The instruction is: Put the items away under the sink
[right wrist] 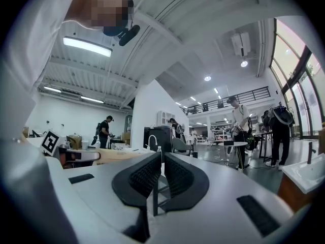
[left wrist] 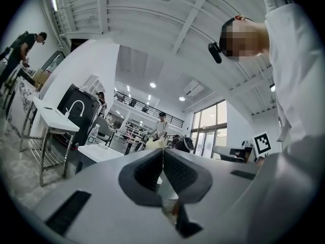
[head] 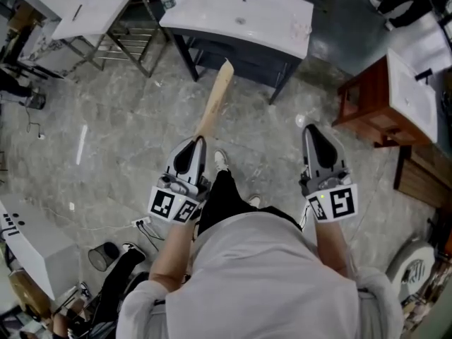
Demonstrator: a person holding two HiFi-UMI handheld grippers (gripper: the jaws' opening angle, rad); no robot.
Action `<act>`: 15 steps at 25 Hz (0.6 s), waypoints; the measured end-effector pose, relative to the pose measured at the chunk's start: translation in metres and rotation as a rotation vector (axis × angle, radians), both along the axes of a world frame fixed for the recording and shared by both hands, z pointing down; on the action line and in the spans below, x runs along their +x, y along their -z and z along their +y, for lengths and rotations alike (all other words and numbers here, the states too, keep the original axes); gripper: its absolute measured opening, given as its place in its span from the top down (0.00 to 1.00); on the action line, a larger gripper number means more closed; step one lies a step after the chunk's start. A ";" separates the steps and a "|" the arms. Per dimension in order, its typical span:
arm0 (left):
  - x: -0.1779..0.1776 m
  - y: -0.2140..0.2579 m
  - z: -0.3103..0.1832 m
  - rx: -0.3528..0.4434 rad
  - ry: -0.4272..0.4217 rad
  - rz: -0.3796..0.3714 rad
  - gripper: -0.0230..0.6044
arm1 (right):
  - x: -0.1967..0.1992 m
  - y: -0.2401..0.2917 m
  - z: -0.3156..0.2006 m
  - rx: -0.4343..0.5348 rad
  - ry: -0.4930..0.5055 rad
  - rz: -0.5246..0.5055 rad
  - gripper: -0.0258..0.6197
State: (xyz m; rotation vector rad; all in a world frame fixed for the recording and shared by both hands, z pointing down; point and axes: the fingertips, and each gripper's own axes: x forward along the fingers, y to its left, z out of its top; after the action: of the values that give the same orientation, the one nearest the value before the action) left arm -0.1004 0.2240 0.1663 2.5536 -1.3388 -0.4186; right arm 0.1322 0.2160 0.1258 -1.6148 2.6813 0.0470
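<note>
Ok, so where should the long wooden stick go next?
Probably a step closer to the sink. The left gripper has its jaws shut on the wooden stick, and the stick's tip points at the dark cabinet under the sink. The person's shoe is some floor away from that cabinet.

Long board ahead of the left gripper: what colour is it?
Pale tan board, best in head view.

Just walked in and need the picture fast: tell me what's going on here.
A person carries a two-jaw gripper in each hand. The left gripper is shut on one end of a long pale wooden board, which points ahead toward the dark vanity with the white sink top. The right gripper is shut and empty.
</note>
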 end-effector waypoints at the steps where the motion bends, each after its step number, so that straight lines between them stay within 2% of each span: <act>1: -0.003 -0.001 -0.012 -0.003 -0.006 0.001 0.95 | -0.004 -0.002 -0.011 -0.008 -0.004 -0.001 0.89; 9: -0.029 0.004 -0.102 0.017 -0.046 0.003 0.95 | -0.044 -0.010 -0.096 -0.038 -0.003 0.005 0.89; 15: -0.053 0.002 -0.148 0.010 -0.049 0.026 0.95 | -0.069 -0.008 -0.137 -0.049 -0.013 0.024 0.89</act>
State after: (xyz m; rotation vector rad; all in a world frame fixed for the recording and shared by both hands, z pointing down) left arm -0.1539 0.0757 0.1642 2.5740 -1.2662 -0.4486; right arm 0.0633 0.0790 0.1343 -1.6555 2.7114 0.0008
